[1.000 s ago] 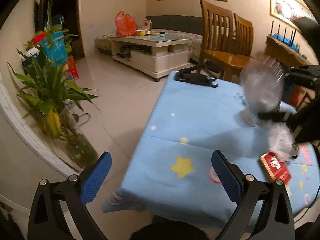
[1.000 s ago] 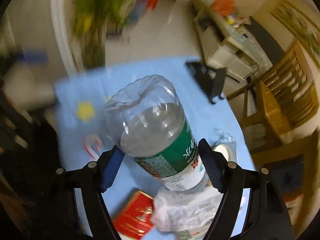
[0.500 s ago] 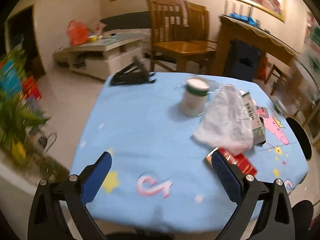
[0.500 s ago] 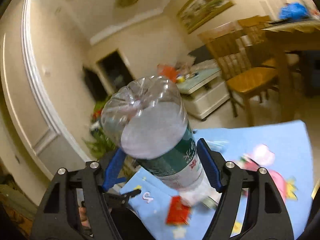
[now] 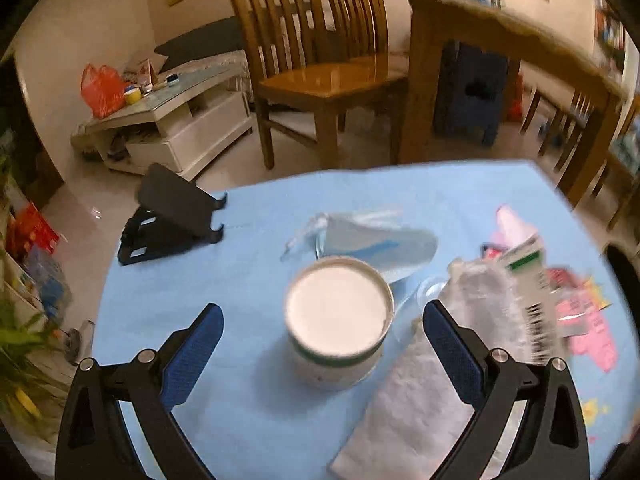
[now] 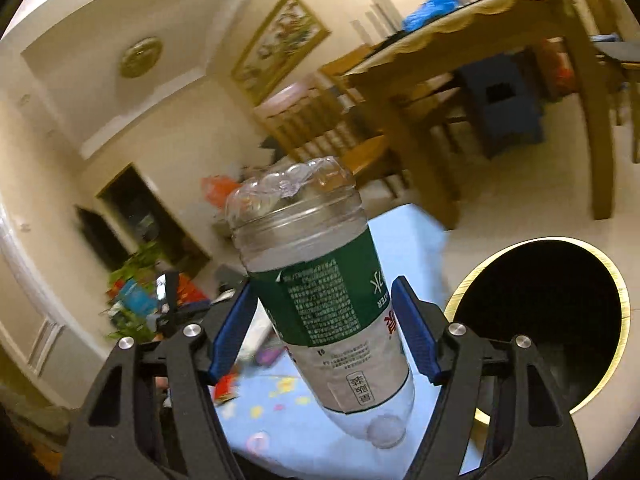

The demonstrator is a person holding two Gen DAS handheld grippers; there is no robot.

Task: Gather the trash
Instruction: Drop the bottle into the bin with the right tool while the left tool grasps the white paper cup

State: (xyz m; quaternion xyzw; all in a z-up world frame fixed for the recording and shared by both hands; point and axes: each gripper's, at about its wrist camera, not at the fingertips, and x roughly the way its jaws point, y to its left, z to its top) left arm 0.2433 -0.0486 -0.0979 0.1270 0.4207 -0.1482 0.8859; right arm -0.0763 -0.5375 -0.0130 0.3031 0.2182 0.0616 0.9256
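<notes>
Plastic bottle [image 6: 320, 292], clear with a green label, clamped between the pads of the right tongs [image 6: 324, 328], base tipped up and forward, held in the air just left of the black bin's [image 6: 540, 320] gold-rimmed mouth. Left tongs [image 5: 324, 352] spread wide and empty above the blue worktop [image 5: 248, 264], straddling a white-lidded cup [image 5: 338, 320]. Crumpled tissue [image 5: 424, 408] and a carton [image 5: 528, 292] lie right of the cup.
</notes>
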